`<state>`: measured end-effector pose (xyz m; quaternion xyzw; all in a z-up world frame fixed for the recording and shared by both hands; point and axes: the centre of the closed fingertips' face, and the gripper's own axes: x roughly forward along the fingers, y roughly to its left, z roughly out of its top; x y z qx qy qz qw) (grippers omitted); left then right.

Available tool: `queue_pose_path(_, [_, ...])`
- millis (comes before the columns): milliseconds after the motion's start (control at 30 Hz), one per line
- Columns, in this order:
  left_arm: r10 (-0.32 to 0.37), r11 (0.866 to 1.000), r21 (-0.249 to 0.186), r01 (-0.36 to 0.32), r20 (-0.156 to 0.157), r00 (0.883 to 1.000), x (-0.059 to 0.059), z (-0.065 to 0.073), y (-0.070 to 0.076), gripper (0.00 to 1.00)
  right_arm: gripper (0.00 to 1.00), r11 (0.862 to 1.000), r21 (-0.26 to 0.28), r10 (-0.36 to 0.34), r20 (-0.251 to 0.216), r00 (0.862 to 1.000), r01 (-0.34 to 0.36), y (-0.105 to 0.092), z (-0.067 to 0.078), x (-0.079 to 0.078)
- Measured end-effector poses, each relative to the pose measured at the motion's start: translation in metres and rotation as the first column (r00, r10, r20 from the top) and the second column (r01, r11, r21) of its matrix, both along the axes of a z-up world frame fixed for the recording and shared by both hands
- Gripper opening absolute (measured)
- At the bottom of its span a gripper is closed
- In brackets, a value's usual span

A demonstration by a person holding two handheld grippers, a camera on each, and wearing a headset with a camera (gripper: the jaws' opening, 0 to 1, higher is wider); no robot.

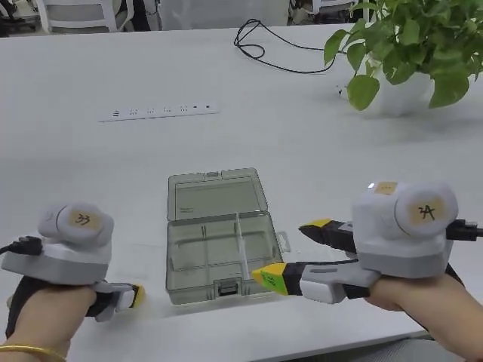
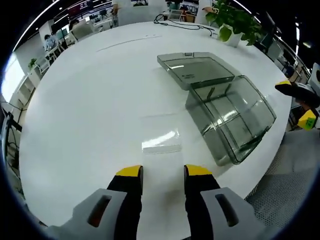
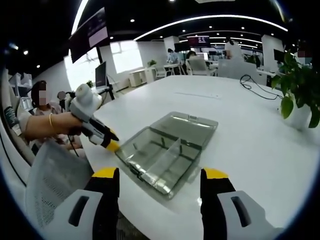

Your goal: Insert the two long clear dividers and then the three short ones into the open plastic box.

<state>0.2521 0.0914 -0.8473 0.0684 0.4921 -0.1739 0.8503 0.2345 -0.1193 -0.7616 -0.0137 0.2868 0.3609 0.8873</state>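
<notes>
The open clear plastic box (image 1: 198, 290) lies in front of me, lid (image 1: 217, 194) folded back flat. A long clear divider (image 1: 240, 243) stands inside it, running front to back, with a cross piece to its left. My right gripper (image 1: 293, 250) hovers just right of the box, open and holding nothing. The right gripper view has its wide-spread jaws (image 3: 160, 173) facing the box (image 3: 165, 150). My left gripper (image 1: 134, 296) rests low, left of the box, open (image 2: 164, 171). A short clear divider (image 2: 161, 141) lies flat on the table just ahead of it.
A white power strip (image 1: 158, 111) lies farther back. A potted plant (image 1: 407, 45) and a black cable (image 1: 264, 49) are at the back right. The table's near edge runs just below the grippers. A mesh chair (image 3: 55, 175) stands beside the table.
</notes>
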Motion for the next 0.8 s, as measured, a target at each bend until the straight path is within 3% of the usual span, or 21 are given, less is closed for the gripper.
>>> queue_pose_path(200, [0.009,1.0,-0.007,-0.009,0.008,1.0,-0.003,0.003,-0.001,0.3,0.66,1.0,0.008,-0.018,-0.013,1.0,0.018,0.001,0.0,0.003])
queue_pose_path(467, [0.047,0.996,-0.079,-0.043,0.05,0.998,-0.003,0.012,-0.002,0.3,0.6,0.998,0.051,-0.033,-0.012,0.999,0.033,0.01,0.007,0.006])
queue_pose_path(667, [0.096,0.988,-0.133,-0.082,0.105,0.99,-0.005,0.03,-0.003,0.3,0.54,0.99,0.134,-0.041,-0.045,0.998,0.046,0.032,0.013,0.007])
queue_pose_path(800, [0.107,0.982,-0.171,-0.082,0.147,0.983,-0.008,0.042,-0.007,0.3,0.49,0.974,0.217,-0.05,-0.065,0.997,0.063,0.049,0.022,0.009])
